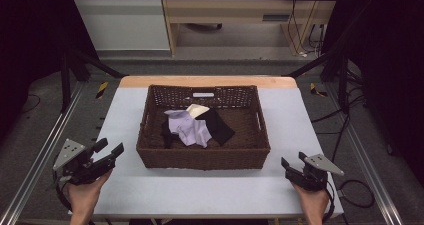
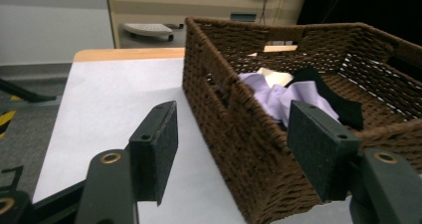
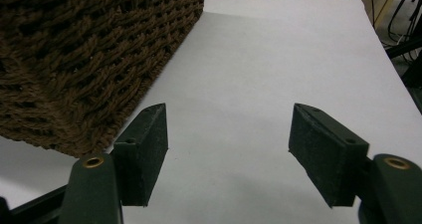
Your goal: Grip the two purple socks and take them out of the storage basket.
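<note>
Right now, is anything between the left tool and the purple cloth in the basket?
Yes: the basket's near-left wall rises between the left tool and the purple cloth; the way over the rim looks open.

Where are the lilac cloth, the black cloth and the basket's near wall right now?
lilac cloth (image 1: pixel 191 129), high view, middle of the crumpled fabric.
black cloth (image 1: pixel 220 126), high view, flat part beside the lilac one.
basket (image 1: pixel 200 157), high view, middle of its near wall.

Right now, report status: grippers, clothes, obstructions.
Left gripper and right gripper open, empty. Lilac cloth, black cloth and cream piece heaped in brown wicker basket. Basket wall between grippers and clothes.
</note>
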`<state>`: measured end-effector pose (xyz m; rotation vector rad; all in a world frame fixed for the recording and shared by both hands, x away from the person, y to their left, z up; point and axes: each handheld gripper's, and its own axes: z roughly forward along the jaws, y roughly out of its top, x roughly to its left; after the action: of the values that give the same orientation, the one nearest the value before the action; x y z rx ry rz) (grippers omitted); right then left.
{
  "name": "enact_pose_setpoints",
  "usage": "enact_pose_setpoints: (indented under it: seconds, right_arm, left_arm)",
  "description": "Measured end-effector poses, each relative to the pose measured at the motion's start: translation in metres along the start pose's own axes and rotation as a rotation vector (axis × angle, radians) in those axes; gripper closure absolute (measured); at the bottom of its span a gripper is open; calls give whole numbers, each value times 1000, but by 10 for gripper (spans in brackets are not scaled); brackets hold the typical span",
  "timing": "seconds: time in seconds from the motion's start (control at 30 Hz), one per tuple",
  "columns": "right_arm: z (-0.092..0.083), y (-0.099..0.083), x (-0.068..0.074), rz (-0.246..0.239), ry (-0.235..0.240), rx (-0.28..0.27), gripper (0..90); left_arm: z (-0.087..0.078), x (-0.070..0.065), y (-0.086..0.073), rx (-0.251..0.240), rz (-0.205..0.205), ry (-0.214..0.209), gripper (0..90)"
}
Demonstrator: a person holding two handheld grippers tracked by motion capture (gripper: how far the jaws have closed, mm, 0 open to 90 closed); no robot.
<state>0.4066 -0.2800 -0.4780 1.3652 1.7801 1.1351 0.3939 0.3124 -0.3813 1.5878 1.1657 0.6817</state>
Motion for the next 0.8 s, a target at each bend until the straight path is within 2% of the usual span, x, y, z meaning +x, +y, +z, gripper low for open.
enact_pose_setpoints:
  seconds: [0.17, 0.43, 0.5, 0.6, 0.7, 0.8]
  right_arm:
    - [3, 0, -1, -5, -7, 7, 357]
    - [8, -1, 0, -12, -6, 3, 346]
    - [8, -1, 0, -8, -4, 7, 348]
    - [8, -2, 1, -12, -27, 6, 343]
    - [6, -3, 2, -9, -51, -20, 329]
    - [6, -3, 3, -12, -56, -24, 324]
  left_arm:
    - [8, -10, 14, -3, 21, -36, 374]
    - [28, -28, 38, -4, 69, -66, 373]
    - [35, -35, 46, -7, 79, -82, 373]
    - [46, -44, 55, -4, 99, -93, 373]
    - [64, -56, 66, 15, 114, -103, 370]
    - [72, -60, 71, 28, 121, -108, 371]
